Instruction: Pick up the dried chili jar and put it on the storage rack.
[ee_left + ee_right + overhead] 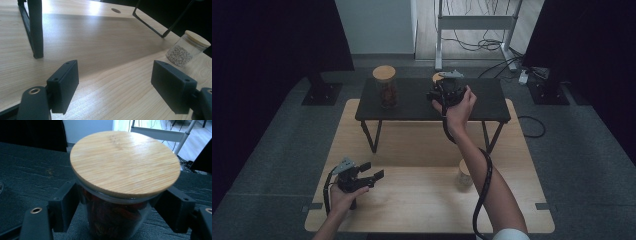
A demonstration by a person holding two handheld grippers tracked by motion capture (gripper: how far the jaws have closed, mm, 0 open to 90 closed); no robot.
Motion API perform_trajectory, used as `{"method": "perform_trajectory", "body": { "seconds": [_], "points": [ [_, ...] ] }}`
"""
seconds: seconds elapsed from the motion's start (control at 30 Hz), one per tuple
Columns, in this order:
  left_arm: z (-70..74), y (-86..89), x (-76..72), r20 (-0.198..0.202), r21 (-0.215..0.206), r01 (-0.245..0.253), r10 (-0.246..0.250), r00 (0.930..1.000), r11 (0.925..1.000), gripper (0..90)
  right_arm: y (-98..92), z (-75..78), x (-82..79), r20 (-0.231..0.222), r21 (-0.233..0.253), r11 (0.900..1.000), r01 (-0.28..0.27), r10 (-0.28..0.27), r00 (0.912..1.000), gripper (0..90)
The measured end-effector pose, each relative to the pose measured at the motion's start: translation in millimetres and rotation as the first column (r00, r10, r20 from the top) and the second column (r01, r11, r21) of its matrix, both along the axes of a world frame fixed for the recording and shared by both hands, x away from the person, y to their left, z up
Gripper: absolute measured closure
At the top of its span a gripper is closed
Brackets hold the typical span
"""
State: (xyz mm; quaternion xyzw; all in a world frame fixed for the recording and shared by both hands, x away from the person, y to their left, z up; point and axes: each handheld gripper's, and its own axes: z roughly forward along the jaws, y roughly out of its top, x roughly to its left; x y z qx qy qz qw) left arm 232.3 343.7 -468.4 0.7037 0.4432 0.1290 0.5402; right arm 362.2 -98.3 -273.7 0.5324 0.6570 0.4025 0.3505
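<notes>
Right gripper [120,212] jaws clamp round bamboo-lidded glass jar [117,195]; left gripper [115,87] jaws spread wide.

A light wooden table [422,200] carries a low black stand [412,109] on thin metal legs. A glass jar of red contents [112,217] with a bamboo lid [125,162] sits on the stand between the jaws of the right gripper [448,90]; whether they press it cannot be told. Well to that gripper's left stands a jar of brown contents [385,89]. A jar of pale beans [186,47] stands on the table, well to the right of the left gripper [372,171]. Beyond the right gripper are a white metal frame [474,22] and loose cables [482,45].
</notes>
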Motion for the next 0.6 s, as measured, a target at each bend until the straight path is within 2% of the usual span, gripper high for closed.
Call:
{"method": "perform_trajectory", "body": {
  "seconds": [0.17, 0.37, 0.6],
  "points": [
    [0.6, -0.3, -0.3, 0.003, 0.0, 0.003, -0.003, 1.0, 1.0, 22.5, 0.5, 1.7, -3.1, 0.006, -0.001, 1.0, -0.002, 0.002, 1.0, 20.4],
    [1.2, 0.0, -1.2, 0.007, -0.003, 0.002, -0.002, 1.0, 1.0, 22.5, -4.4, 1.3, -10.7, 0.028, 0.022, 1.0, -0.014, 0.013, 0.9995, 18.2],
    [2.1, -0.7, -2.1, 0.011, -0.003, 0.004, -0.004, 0.9999, 1.0, 22.5, -3.7, 1.6, -18.1, 0.045, 0.015, 1.0, -0.008, 0.008, 0.999, 16.3]
  ]
}}
